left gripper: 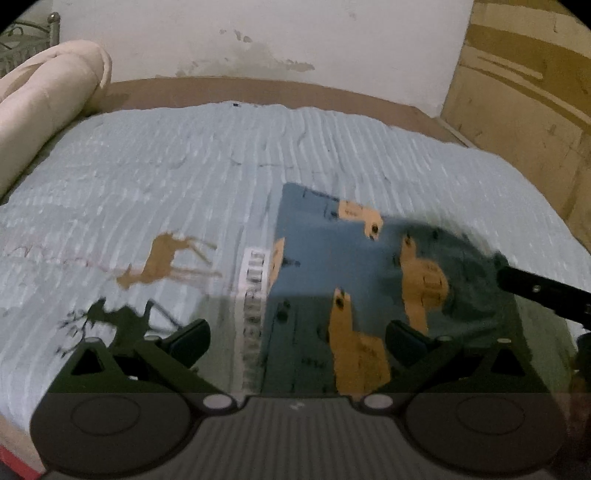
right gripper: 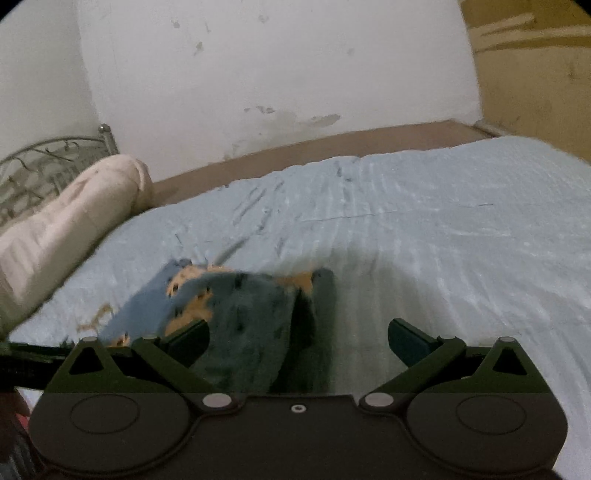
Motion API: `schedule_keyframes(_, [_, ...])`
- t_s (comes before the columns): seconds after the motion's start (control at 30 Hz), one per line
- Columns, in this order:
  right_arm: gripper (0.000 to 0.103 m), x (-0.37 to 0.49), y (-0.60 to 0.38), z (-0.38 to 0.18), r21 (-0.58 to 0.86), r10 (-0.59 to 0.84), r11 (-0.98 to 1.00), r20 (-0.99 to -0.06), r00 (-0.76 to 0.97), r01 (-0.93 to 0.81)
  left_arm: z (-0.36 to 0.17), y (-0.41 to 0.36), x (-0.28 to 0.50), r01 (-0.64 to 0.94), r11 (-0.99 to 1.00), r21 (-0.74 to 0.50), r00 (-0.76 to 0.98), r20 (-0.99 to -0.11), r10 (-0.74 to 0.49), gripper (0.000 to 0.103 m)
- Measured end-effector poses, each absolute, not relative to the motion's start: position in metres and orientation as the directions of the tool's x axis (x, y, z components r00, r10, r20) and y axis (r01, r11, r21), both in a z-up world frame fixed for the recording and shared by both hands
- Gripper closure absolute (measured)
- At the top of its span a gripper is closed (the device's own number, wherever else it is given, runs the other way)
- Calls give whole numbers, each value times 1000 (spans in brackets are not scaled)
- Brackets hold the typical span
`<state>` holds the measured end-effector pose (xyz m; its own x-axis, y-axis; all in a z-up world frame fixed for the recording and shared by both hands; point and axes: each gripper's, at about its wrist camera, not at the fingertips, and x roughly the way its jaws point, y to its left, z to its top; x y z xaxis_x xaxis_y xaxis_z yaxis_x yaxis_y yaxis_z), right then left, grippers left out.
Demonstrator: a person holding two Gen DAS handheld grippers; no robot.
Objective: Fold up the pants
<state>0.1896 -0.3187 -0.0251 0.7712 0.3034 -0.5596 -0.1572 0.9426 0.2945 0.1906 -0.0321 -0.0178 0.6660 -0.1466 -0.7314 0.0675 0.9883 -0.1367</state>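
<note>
The blue pants printed with orange llama-like animals (left gripper: 332,266) lie folded into a rough rectangle on the pale blue ribbed bedspread (left gripper: 184,166), toward the bed's near edge and well short of its far edge by the white wall (left gripper: 258,33). Seen from the left wrist, the left gripper (left gripper: 297,341) hangs over the near end of the pants with its jaws spread wide and nothing between them; its right finger (left gripper: 406,341) is over the printed cloth, its left finger (left gripper: 190,338) over bare bedspread just beside the pants' white lettered waistband strip (left gripper: 255,295).

From the right wrist, the right gripper (right gripper: 298,341) is likewise wide open and holds nothing. A blurred, bunched part of the pants (right gripper: 243,317) sits between its fingers, closer to the left one, while the right finger (right gripper: 406,341) is over plain bedspread. A cream rolled blanket (right gripper: 62,221) lies along the bed's left edge, well apart from the pants.
</note>
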Motion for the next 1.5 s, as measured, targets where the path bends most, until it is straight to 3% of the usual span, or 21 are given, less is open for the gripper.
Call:
schedule_keyframes(0.23, [1,236,-315,-46,390,411,898,-578,705,-204,-29,-40,213,56,987,-152,644,-750,-152,1])
schedule_keyframes(0.4, [1,242,-324,-51,489,517,834,-529,673,-256,-36,-34,211,69,981,-180,628,-756,-183,1])
schedule_keyframes(0.47, [6,241,-327,-52,507,521,826,-521,676,-246,-36,-31,209,66,978,-196,626,-755,-193,1])
schedule_keyframes(0.73, [42,237,-335,-56,529,483,829,-516,707,-181,-33,-26,206,62,975,-215,626,-752,-206,1])
schedule_keyframes(0.9, [55,235,-338,-59,529,476,831,-515,713,-173,-31,-24,206,55,975,-214,629,-751,-201,1])
schedule_keyframes(1.2, [57,235,-335,-61,525,470,834,-517,716,-170,-27,-20,206,34,981,-191,625,-762,-170,6])
schedule_keyframes(1.5, [56,234,-334,-62,517,464,839,-515,721,-170,-24,-18,206,32,977,-210,621,-762,-184,21])
